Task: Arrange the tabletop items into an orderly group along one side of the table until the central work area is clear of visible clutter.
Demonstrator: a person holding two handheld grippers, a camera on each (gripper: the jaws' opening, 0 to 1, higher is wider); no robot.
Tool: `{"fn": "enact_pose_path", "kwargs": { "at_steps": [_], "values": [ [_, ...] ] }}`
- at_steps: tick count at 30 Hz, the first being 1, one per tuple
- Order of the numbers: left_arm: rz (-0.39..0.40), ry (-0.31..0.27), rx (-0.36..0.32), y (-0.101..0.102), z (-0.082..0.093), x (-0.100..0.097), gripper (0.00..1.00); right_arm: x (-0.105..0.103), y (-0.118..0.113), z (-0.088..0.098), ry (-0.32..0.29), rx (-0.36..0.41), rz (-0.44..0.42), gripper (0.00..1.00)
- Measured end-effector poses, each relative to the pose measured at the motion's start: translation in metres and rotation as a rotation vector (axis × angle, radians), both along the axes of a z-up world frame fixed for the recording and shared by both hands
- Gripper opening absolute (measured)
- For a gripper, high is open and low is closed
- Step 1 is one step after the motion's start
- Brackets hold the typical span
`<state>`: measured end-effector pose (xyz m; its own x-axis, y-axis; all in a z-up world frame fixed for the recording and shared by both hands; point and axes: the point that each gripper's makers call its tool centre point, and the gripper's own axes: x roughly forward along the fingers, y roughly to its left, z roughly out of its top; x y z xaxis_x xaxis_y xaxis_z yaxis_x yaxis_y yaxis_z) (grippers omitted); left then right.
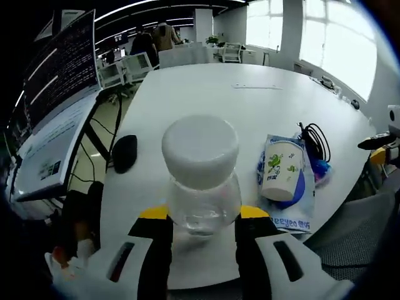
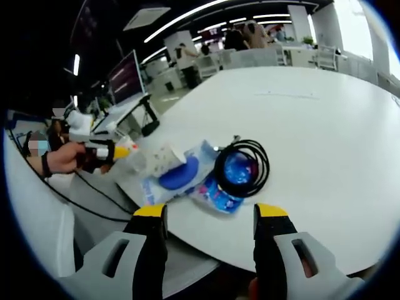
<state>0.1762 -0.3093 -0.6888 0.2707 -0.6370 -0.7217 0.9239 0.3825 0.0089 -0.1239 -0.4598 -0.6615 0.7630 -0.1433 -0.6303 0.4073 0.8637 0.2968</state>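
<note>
A clear plastic jar [image 1: 201,181] with a white lid stands at the near edge of the white table [image 1: 250,94]. My left gripper [image 1: 204,215] is shut on its base, a jaw pressing each side. To the jar's right a paper cup [image 1: 281,170] lies on its side on a blue-and-white packet [image 1: 294,219]. Beyond them a coiled black cable [image 1: 317,140] rests on a blue pouch. In the right gripper view my right gripper [image 2: 210,212] hangs open over the table edge, just short of the cable [image 2: 244,164], the cup [image 2: 165,156] and the packet [image 2: 172,181]. A hand holds the left gripper [image 2: 103,153] there.
A black mouse [image 1: 124,153] lies at the table's left edge. A dark monitor [image 1: 62,69] stands off to the left. The far table surface [image 2: 325,119] is bare white. Desks, chairs and people fill the background.
</note>
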Motion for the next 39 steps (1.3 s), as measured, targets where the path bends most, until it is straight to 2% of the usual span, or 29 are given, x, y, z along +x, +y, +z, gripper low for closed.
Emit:
{"fn": "enact_pose_path", "kwargs": {
  "at_steps": [12, 18, 24, 39],
  "values": [
    [0.018, -0.004, -0.011, -0.005, 0.0, 0.003, 0.38, -0.002, 0.002, -0.001, 0.005, 0.002, -0.008, 0.54],
    [0.033, -0.013, -0.032, -0.017, 0.001, 0.008, 0.38, -0.001, 0.002, 0.0, 0.008, -0.001, -0.009, 0.54],
    [0.041, -0.022, -0.045, -0.037, 0.001, 0.019, 0.38, -0.001, 0.001, 0.002, 0.006, -0.005, -0.014, 0.54],
    [0.123, -0.021, -0.094, -0.106, 0.004, 0.057, 0.38, -0.009, 0.0, 0.003, 0.025, -0.008, -0.028, 0.54]
  ]
}}
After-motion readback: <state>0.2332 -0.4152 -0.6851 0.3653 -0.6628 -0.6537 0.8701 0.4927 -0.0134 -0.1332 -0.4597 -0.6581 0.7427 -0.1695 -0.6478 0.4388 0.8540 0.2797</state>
